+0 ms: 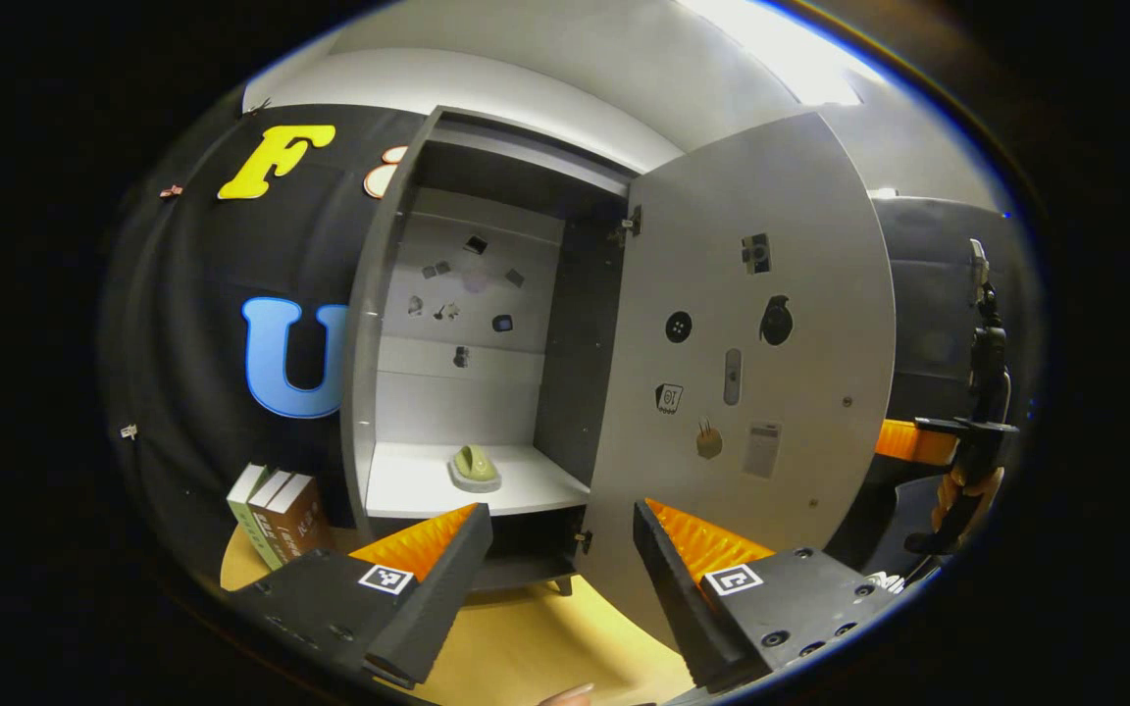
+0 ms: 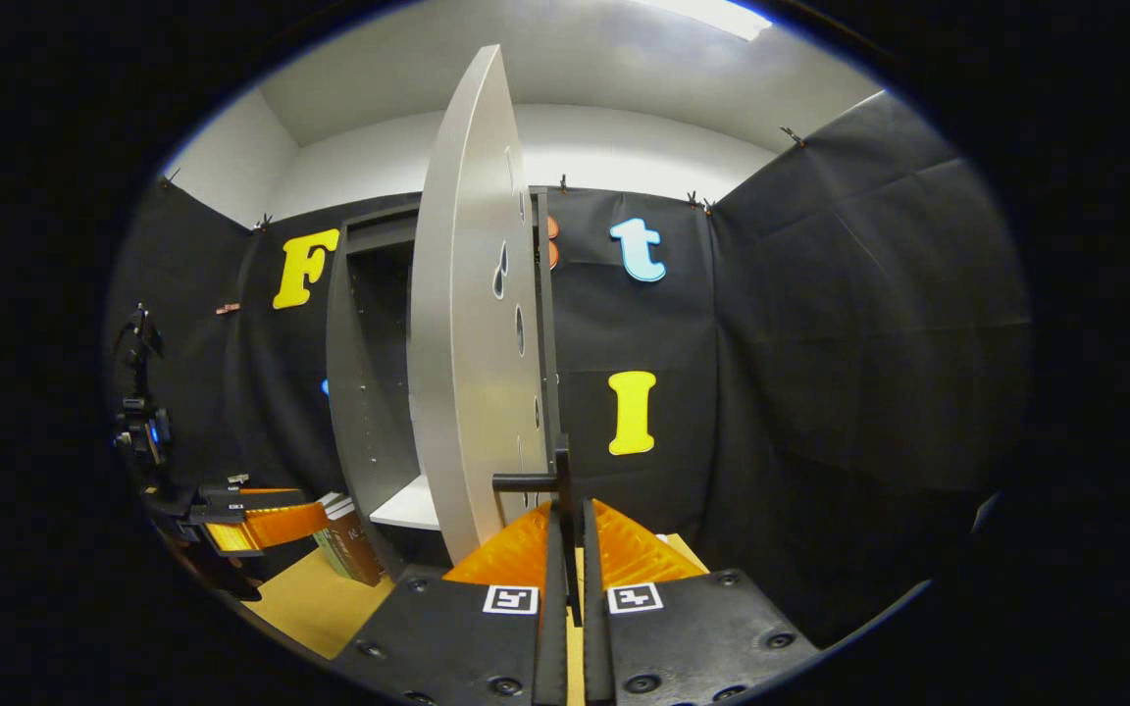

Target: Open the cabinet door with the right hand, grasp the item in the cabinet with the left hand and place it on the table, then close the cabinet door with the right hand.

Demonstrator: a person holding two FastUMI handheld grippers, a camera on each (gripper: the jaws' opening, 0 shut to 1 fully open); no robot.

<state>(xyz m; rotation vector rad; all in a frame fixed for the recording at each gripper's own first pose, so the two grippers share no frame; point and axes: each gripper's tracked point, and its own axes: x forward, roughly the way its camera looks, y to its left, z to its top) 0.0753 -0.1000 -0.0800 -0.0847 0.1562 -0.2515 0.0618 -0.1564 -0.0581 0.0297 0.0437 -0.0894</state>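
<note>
A: How does the cabinet [image 1: 487,324] stand in the left gripper view?

B: Its door [image 1: 751,363] is swung wide, hinged along the cabinet's right edge, and fills the 3 o'clock side of the view. Stickers dot the door's inner face and the cabinet's back wall.

A: And the item to be fetched?

B: A small pale green object [image 1: 475,464] sits on a light pad on the white shelf [image 1: 418,485] inside the cabinet, at about 6 o'clock from the middle of the opening. It is untouched, well apart from both tools.

A: What of the left gripper [image 1: 563,554]?

B: Its fingers are spread wide with nothing between them. It hangs before the open cabinet, above the yellow table [image 1: 526,647], pointing toward the shelf.

A: The right gripper [image 2: 567,544]?

B: In the right gripper view its fingers are drawn nearly together, with the thin dark handle [image 2: 547,482] of the door [image 2: 472,324] standing between them. The handle looks pinched, yet whether both pads truly press it cannot be told. The door is seen almost edge-on, rising toward 12 o'clock.

A: Anything else about?

B: Some books [image 1: 279,515] stand on the table at 8 o'clock in the left gripper view, just beside the cabinet's left wall. In the right gripper view the other tool [image 2: 251,520] shows at 9 o'clock, near those books [image 2: 347,539].
</note>
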